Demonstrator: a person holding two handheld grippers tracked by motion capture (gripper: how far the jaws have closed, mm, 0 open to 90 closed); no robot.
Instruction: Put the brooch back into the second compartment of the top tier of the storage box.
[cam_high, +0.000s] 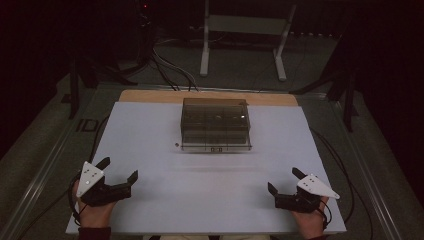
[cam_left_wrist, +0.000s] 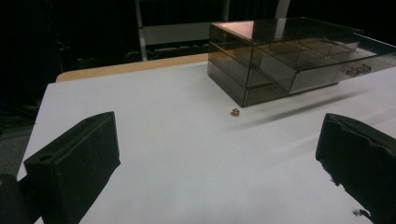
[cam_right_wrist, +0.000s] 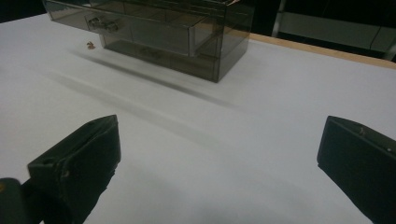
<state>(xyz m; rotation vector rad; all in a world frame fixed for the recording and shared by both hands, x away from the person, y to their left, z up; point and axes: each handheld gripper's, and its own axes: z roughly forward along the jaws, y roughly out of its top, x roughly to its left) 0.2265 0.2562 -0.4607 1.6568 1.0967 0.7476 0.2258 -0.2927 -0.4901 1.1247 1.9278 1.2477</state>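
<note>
though dim, tiny object (cam_left_wrist: 235, 112) indistinct

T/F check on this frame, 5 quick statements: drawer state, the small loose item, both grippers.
1. The top drawer of the smoky clear box is pulled partly out. True.
2. The small gold piece lies inside a drawer compartment. False: it sits on the white table, beside the box's front left corner.
3. The left gripper is shut on the gold piece. False: its jaws are wide apart and hold nothing.
4. The right gripper is open. True.
5. Both grippers touch the box. False: both are at the near edge, well clear of it.
</note>
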